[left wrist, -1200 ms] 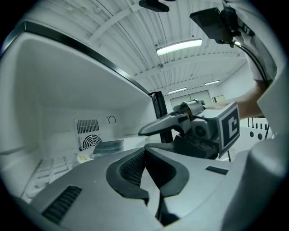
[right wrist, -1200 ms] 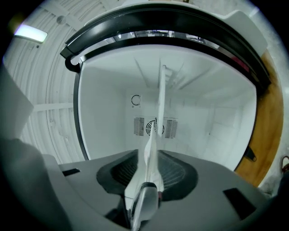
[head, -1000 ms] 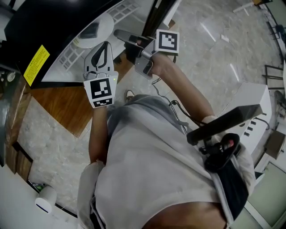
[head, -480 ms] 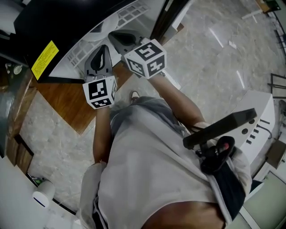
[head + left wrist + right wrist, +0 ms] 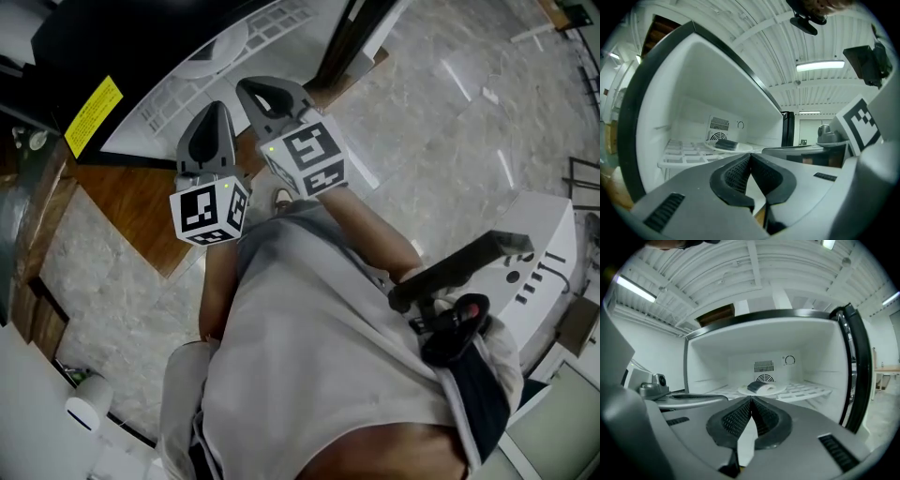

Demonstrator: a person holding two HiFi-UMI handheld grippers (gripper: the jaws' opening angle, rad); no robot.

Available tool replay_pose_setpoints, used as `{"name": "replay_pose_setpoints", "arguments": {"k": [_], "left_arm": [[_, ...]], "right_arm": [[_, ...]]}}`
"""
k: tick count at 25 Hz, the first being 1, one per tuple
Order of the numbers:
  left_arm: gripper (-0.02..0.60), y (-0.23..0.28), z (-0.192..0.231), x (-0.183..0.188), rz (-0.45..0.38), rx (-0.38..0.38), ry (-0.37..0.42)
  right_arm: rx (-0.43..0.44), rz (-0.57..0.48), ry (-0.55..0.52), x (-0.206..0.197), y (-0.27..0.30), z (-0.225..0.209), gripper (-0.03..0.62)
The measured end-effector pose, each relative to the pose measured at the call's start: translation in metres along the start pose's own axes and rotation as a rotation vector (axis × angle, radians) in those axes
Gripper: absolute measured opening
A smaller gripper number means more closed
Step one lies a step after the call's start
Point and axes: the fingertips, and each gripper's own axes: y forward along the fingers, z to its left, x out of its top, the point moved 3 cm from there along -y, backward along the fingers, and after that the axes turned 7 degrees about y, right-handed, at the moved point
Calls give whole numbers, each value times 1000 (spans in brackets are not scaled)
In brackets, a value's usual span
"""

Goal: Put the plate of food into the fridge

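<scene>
The white plate (image 5: pixel 765 389) with a dark piece of food (image 5: pixel 756 386) rests on the white wire shelf (image 5: pixel 806 391) deep inside the open fridge, in front of the rear fan grille. It shows again in the left gripper view, where the plate (image 5: pixel 733 147) lies at the back of the shelf. My left gripper (image 5: pixel 750 157) and right gripper (image 5: pixel 751 400) are both shut with nothing between their pads. They hang side by side just outside the fridge opening, pointing in. From the head camera, the left gripper (image 5: pixel 215 109) and right gripper (image 5: pixel 247 85) sit near the shelf's front edge.
The fridge door's dark edge (image 5: pixel 857 371) stands open on the right. A yellow label (image 5: pixel 94 114) marks the black fridge top. A wooden floor patch (image 5: pixel 141 216) lies under the grippers, with marble floor around it. A white machine (image 5: pixel 539 253) stands at the person's right.
Both grippers have drawn back a little from the fridge toward the person. The right gripper has rolled, so another face of its marker cube now shows.
</scene>
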Motion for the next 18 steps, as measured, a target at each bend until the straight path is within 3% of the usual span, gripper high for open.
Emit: {"name": "replay_pose_setpoints", "arguments": {"k": [8,18], "left_arm": [[18,-22,-14,-8,13,15,-43],[18,-24,-36,-13,29,-27,1]], "right_arm": [[-42,-43,44,-17,-42,16,20],[-33,3,-40,-26,-53,33,18]]}}
